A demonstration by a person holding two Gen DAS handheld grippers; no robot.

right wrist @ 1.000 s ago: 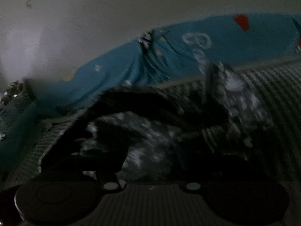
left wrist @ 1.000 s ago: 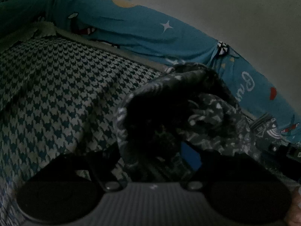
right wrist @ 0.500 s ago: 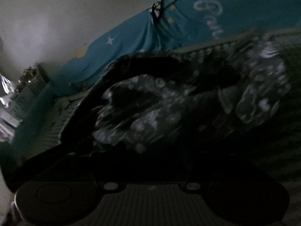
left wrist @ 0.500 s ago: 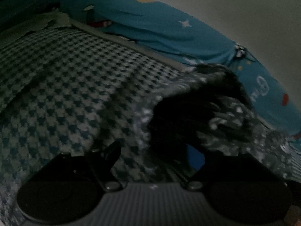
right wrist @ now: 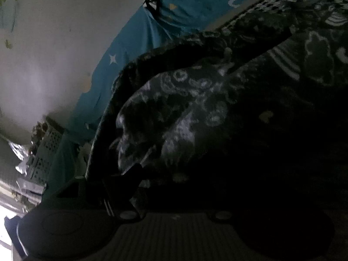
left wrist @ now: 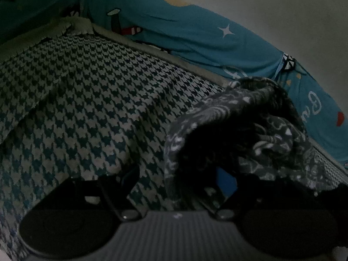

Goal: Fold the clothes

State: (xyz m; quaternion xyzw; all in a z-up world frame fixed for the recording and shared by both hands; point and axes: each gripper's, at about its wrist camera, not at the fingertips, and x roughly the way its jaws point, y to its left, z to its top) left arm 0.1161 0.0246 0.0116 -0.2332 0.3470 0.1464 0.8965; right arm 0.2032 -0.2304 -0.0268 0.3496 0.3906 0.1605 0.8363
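Observation:
A dark garment with a pale swirling print lies bunched on the houndstooth bedcover, at the right of the left wrist view. My left gripper stands open; the left finger is bare over the bedcover, and cloth drapes around the blue-padded right finger. In the right wrist view the same garment fills most of the picture. My right gripper is low against it with its jaws opening and cloth lying between them. Only its left finger shows; the other is lost in the dark.
A teal sheet printed with stars and letters runs along the far side of the bed against a pale wall. A perforated basket and clutter stand at the left in the right wrist view. The room is dim.
The left jaws have spread, and the left finger no longer has cloth over it. The right view has rolled and sunk, so the garment now fills far more of it.

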